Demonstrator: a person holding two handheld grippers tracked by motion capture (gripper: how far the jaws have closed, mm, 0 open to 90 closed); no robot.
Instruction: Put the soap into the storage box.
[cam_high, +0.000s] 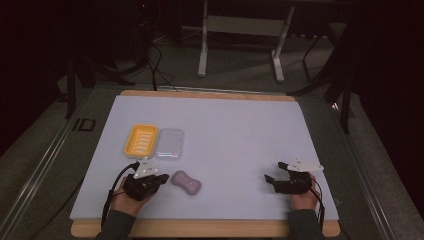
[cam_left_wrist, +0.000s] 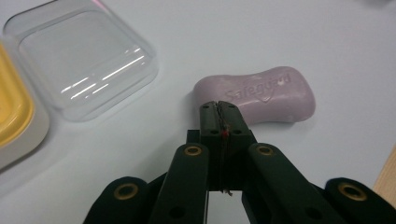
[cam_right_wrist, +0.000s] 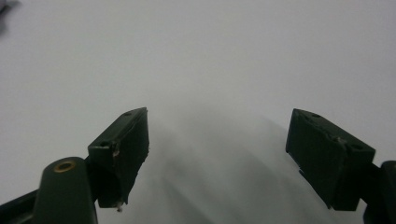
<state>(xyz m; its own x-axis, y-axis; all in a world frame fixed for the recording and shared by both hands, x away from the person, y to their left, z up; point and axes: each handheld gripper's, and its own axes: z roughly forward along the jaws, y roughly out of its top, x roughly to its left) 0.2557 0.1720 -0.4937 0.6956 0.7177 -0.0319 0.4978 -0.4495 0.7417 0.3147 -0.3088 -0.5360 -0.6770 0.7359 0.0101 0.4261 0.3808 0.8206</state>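
We see the left tongs (cam_left_wrist: 219, 106) closed and empty just short of the pink soap bar (cam_left_wrist: 256, 94) on the counter (cam_high: 240, 130); a clear lid (cam_left_wrist: 81, 60) and yellow dish (cam_high: 141, 140) lie beyond, seemingly clear of the soap. The right tongs (cam_right_wrist: 217, 149) stand open, well apart.

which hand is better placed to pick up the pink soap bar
Left. The left claw sits right beside the soap bar, jaws shut and empty. The right claw is open but far across the table.
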